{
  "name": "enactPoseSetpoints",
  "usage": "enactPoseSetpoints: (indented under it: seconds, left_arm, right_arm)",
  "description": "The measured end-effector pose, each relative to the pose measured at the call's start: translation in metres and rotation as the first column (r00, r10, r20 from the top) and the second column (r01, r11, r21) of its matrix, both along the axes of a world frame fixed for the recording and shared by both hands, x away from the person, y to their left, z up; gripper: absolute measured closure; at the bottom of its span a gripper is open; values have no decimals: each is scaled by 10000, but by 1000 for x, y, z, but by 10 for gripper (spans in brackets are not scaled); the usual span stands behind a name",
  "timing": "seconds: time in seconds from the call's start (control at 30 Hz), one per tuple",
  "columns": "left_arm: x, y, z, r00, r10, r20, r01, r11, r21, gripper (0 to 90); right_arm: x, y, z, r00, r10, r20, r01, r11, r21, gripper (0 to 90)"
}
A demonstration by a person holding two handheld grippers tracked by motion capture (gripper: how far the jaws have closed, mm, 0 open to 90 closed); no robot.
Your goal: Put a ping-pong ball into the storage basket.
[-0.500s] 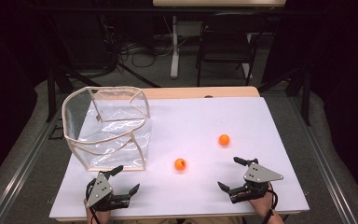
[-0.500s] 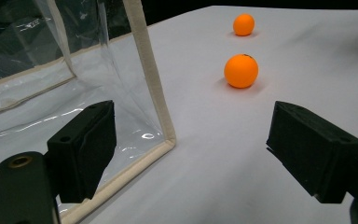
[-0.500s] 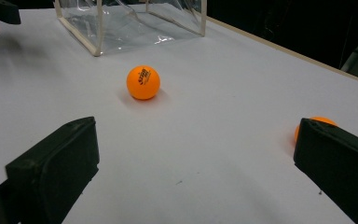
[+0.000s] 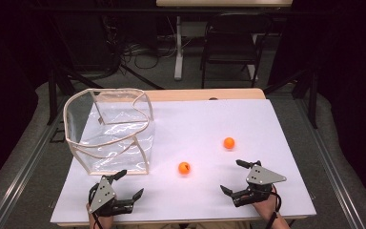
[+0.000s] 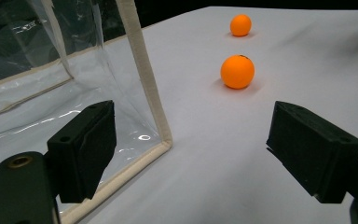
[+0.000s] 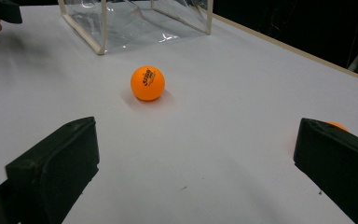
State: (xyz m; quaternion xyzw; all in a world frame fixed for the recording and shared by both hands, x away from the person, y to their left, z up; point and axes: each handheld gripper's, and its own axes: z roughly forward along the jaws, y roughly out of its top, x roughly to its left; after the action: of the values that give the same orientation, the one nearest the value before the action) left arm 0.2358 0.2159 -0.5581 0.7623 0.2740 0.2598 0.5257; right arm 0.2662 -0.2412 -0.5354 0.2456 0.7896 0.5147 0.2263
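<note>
White counter [image 4: 267,119] fills the middle of the high view. Two orange balls [image 4: 184,167] [image 4: 228,142] sit near the middle. At upper left stands a clear bag [image 4: 109,133]. Low down, the left gripper [image 4: 126,183] and right gripper [image 4: 232,176] have their jaws wide apart, holding nothing.

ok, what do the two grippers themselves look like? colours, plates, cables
Both are black two-jaw units. The left gripper and the right gripper each carry a grey three-cornered plate on top, dotted with small holes. The jaws end in blocky black pads with matte faces. A black cable loops by the right one's wrist. No sleeves are visible.
</note>
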Motion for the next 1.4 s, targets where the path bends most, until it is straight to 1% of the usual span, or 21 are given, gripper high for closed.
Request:
enactPoseSetpoints:
  seconds: [0.23,0.4,0.53,0.67,0.73,0.77,0.9,1.17,1.2,1.4]
  left_arm:
    - [1,1,0,10000,17,49,-17,10000,-19,157]
    - [2,-1,0,10000,-85,45,85,10000,10,157]
    - [1,0,1,9999,-97,64,97,10000,-19,157]
    - [2,0,1,9999,-100,72,100,9999,-22,157]
    - [2,-1,1,9999,-117,76,117,9999,-16,157]
    - [2,-1,1,9999,-133,74,133,9999,15,157]
    - [1,0,1,9999,-130,99,130,9999,-36,157]
    - [2,0,1,9999,-129,99,129,9999,-95,157]
    - [2,0,2,9998,-131,142,132,9999,-76,157]
    - [4,-1,2,9997,-189,139,189,9998,-27,157]
  right_arm:
    - [3,5,3,10000,-73,-12,73,10000,-50,0]
    - [9,12,7,9998,-137,-166,136,9999,-61,0]
    - [13,18,9,9992,-51,-384,50,10000,-37,0]
    - [17,26,10,9980,69,-628,-80,9998,-176,0]
    - [17,27,10,9977,102,-673,-115,9998,-187,0]
    - [19,30,10,9967,170,-790,-197,9993,-327,0]
    - [23,37,12,9951,232,-966,-274,9987,-425,0]
    - [30,49,16,9930,391,-1117,-469,9966,-682,0]
    - [32,53,17,9922,394,-1183,-494,9953,-828,0]
    - [37,60,17,9899,476,-1332,-596,9944,-872,0]
